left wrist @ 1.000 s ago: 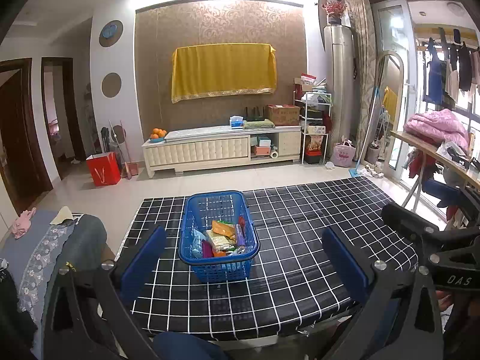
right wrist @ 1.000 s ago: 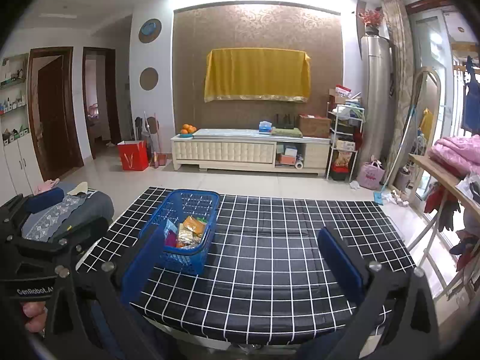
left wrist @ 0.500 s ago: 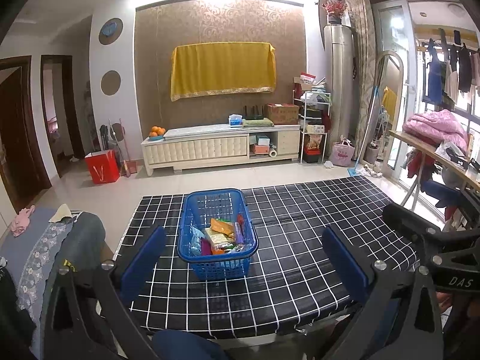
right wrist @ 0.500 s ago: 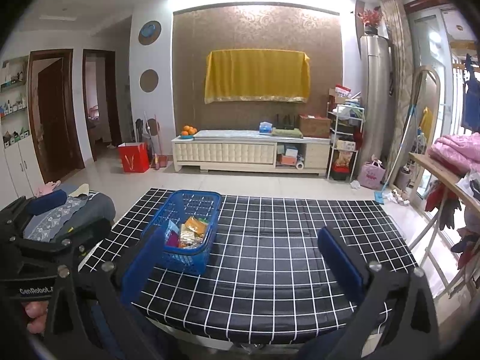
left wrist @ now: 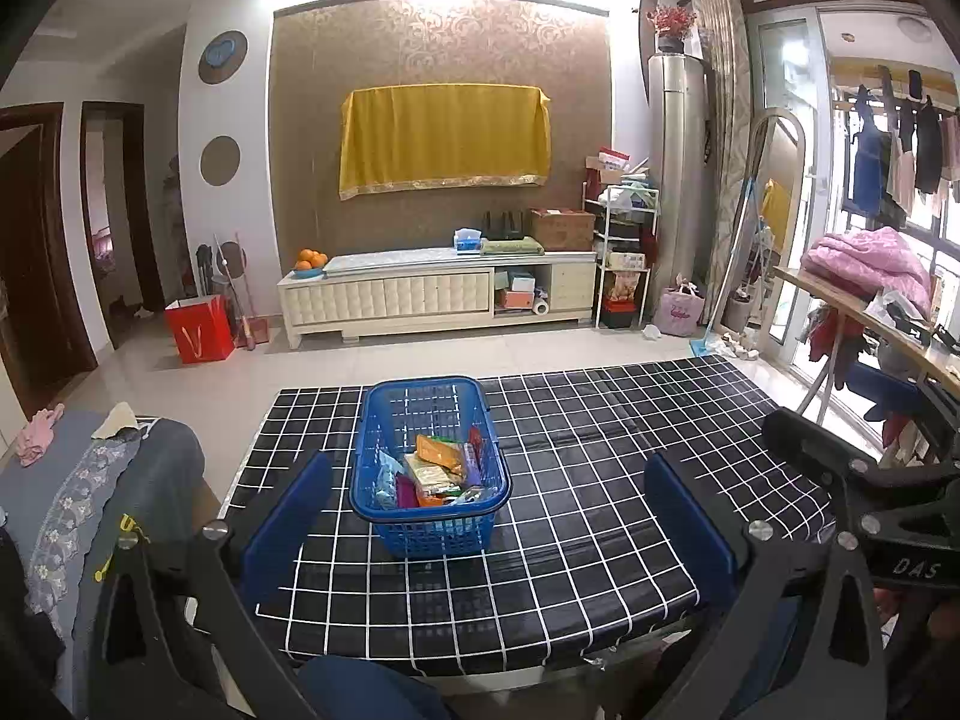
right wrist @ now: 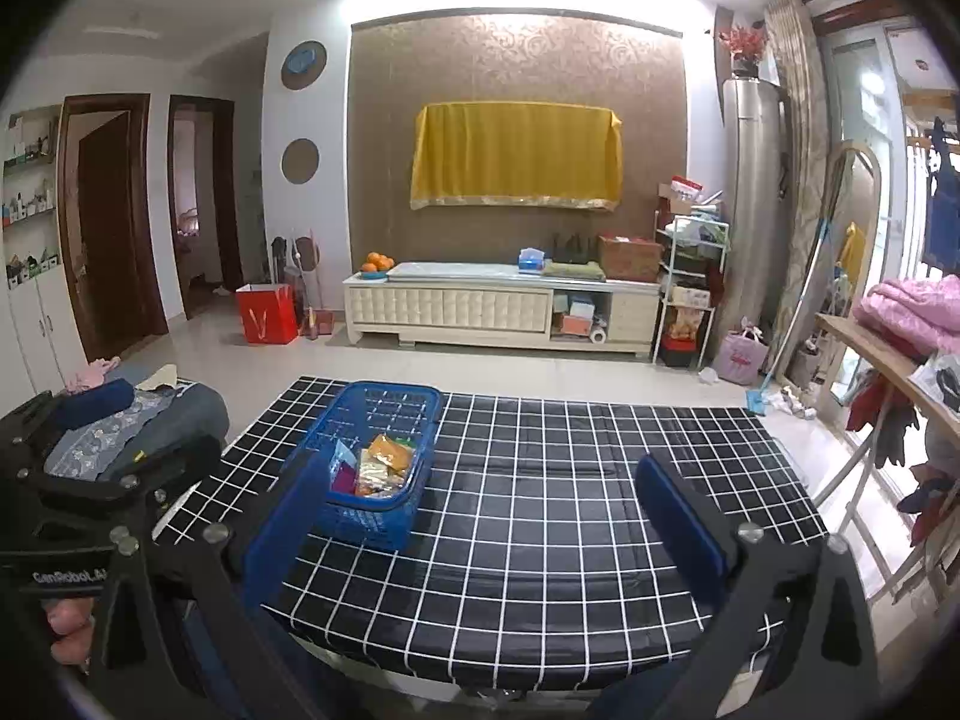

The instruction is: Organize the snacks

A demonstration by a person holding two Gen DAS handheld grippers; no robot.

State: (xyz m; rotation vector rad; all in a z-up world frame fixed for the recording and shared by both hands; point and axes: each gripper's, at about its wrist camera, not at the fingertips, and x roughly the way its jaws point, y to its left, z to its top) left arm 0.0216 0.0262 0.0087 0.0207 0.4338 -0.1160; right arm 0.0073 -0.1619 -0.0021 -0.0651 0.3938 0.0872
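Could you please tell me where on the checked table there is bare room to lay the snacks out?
The table is bare from the blue basket to its right edge. Only the basket's own spot is taken.

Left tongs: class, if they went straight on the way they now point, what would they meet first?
Probably the blue basket of snacks on the table: it lies between the open left tongs, though depth is unclear.

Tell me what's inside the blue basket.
The basket holds a loose pile of snack packets: an orange one on top, a pale one beneath it, a purple one at the left. Whatever lies under the pile is covered.
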